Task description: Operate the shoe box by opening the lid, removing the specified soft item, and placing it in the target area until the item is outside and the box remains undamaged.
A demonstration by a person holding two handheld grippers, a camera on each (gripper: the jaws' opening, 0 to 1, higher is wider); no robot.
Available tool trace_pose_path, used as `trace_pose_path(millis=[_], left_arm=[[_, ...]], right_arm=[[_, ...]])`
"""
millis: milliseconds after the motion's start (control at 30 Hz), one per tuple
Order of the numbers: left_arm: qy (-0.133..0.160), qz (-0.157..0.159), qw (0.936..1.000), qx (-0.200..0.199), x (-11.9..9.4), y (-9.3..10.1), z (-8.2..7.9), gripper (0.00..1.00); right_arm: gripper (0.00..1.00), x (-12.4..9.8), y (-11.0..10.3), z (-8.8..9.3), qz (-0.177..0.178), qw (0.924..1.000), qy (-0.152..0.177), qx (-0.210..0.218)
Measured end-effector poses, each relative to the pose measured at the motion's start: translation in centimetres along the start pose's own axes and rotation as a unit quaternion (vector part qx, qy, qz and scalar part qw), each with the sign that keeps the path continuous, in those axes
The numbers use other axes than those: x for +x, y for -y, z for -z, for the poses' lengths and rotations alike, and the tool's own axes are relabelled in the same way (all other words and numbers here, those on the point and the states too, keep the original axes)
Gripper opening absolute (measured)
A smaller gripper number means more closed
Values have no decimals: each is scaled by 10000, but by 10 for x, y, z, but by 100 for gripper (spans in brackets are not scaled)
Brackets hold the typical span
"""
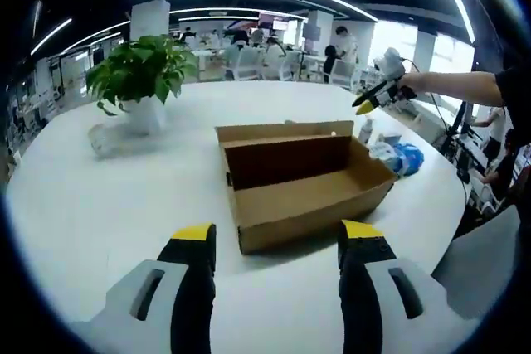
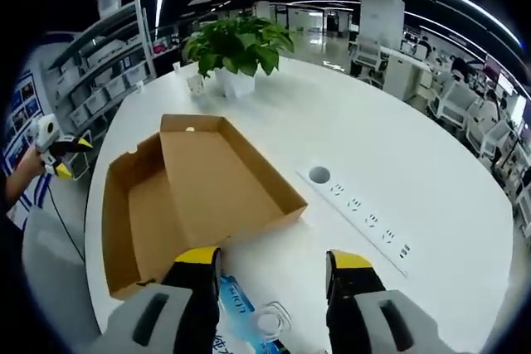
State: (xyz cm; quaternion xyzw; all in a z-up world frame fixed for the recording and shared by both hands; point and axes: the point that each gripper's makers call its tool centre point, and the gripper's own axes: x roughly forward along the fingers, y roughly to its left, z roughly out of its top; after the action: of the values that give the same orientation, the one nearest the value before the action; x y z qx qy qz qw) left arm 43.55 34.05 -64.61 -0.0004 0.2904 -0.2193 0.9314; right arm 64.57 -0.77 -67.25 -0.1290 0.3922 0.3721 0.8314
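The brown cardboard shoe box (image 1: pixel 311 192) lies open in the middle of the white table (image 1: pixel 99 205), its lid (image 1: pixel 286 133) tilted up at the far side, and the inside looks empty. A blue and white soft packet (image 1: pixel 400 157) lies on the table just right of the box. My left gripper (image 1: pixel 278 234) is open, short of the box's near wall. In the right gripper view the open box (image 2: pixel 145 221) with its lid (image 2: pixel 220 172) lies ahead to the left. The soft packet (image 2: pixel 239 303) lies on the table under my open right gripper (image 2: pixel 274 261), untouched.
A potted green plant (image 1: pixel 139 76) stands on the table beyond the box. A row of sockets (image 2: pixel 369 220) and a round grommet (image 2: pixel 319 175) sit in the tabletop. A person's arm holds the right gripper (image 1: pixel 377 95). The left gripper (image 2: pixel 60 151) shows past the table edge. Office desks and shelves surround the table.
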Motion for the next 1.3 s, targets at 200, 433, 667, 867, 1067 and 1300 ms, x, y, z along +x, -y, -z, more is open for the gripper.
trace_pose_path(millis=[200,433,667,867,1067,1300], left_arm=[[-51,-142,9997,-177,11,-10,0,50],[-158,-223,9991,-314,25,-15,3,40],[-179,-255,9986,-438,40,-19,2,31],[-290,-329,9978,-505,51,-24,5,28],[-358,-406,9959,-729,59,-30,8,20],[-486,-460,9940,-863,68,-33,14,14]], right_arm=[[46,9,0,-2,90,9995,76,289],[44,15,5,-4,297,9981,113,522],[41,19,0,-4,328,9979,99,547],[40,25,2,-9,467,9963,109,708],[37,33,7,-15,537,9928,131,1059],[35,42,6,-14,554,9914,24,1189]])
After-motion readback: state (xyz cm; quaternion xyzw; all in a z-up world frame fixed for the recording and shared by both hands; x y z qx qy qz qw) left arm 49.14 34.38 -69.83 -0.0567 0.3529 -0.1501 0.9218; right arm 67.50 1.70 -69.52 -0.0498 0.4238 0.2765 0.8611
